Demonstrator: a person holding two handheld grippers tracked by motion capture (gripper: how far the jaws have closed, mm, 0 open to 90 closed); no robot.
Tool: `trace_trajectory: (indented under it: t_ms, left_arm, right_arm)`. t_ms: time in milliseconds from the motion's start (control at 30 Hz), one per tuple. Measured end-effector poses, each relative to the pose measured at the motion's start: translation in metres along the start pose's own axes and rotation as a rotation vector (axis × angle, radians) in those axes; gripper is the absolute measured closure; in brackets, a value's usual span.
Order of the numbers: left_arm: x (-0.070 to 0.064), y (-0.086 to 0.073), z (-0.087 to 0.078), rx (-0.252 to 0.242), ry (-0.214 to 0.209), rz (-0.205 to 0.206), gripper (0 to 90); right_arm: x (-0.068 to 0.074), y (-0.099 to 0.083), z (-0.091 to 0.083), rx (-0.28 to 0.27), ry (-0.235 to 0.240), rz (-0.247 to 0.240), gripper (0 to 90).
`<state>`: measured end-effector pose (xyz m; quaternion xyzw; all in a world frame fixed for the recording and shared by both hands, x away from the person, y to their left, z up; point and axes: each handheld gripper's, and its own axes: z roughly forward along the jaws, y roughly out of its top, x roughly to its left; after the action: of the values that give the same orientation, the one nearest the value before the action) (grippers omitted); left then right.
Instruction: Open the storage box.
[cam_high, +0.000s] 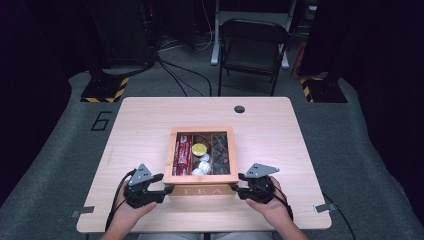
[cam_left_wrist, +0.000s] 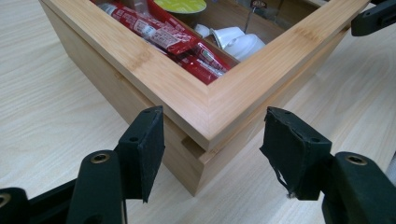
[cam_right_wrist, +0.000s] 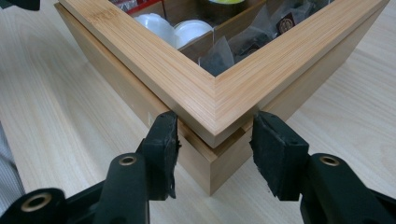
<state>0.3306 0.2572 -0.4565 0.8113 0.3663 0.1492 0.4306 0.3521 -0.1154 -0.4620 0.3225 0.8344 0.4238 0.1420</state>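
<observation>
Left hand-held gripper (cam_high: 165, 190): I hold it at the near left corner of the tea box (cam_high: 201, 190), jaws spread wide with the corner between them; in the left gripper view (cam_left_wrist: 212, 144) neither pad touches the wood.
Right hand-held gripper (cam_high: 235, 189): mirrored at the near right corner, jaws also apart; in the right gripper view (cam_right_wrist: 215, 149) the pads sit just beside the lid edge, and I cannot tell whether they touch it.
Why so: I judge that I am squaring up on both front corners to take the lid (cam_left_wrist: 205, 100) evenly, so it lifts level and does not twist.
Box: mid desk (cam_high: 145, 125), near edge towards me, "TEA" on its front, lid down with a thin seam showing at each corner.
Lid: wooden frame round a clear pane, so the contents show.
Contents: red packets (cam_high: 183, 149) on the left, a yellow-topped cup (cam_high: 199, 149) and white cups (cam_high: 202, 165) in the middle, dark tea bags (cam_high: 220, 147) on the right.
Around: a cable hole (cam_high: 239, 109) at the far desk edge, a folding chair (cam_high: 252, 45) beyond, cables on the floor.
In the way: I see nothing between my jaws and the corners; my cables trail back off the near edge.
</observation>
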Motion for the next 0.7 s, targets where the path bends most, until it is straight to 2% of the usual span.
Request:
trace_trajectory:
  t_ms: [133, 167, 233, 333, 533, 567, 700]
  left_arm:
    - [0.002, -0.002, 0.001, 0.001, 0.012, -0.021, 41.3]
    - [0.003, -0.002, 0.001, -0.002, 0.002, -0.032, 43.6]
    - [0.002, -0.001, 0.002, -0.013, 0.002, -0.036, 48.2]
    - [0.002, 0.0, 0.003, -0.008, 0.014, -0.025, 50.3]
    - [-0.001, 0.007, 0.005, -0.012, 0.043, -0.011, 50.3]
    - [0.0, 0.009, 0.004, -0.016, 0.043, -0.005, 50.1]
    - [0.0, 0.015, 0.002, -0.024, 0.059, -0.023, 47.9]
  right_arm:
    - [-0.001, 0.002, -0.002, -0.013, 0.0, 0.001, 50.7]
    - [-0.001, 0.002, -0.002, -0.016, -0.001, 0.002, 50.7]
    - [-0.001, 0.003, -0.001, -0.016, 0.002, 0.002, 50.7]
    - [-0.002, 0.004, -0.001, -0.023, 0.003, 0.002, 50.7]
    - [-0.003, 0.006, -0.004, -0.047, 0.012, 0.024, 50.8]
    - [-0.003, 0.007, -0.006, -0.066, 0.009, 0.035, 50.7]
    - [-0.006, 0.011, -0.008, -0.084, 0.021, 0.035, 50.1]
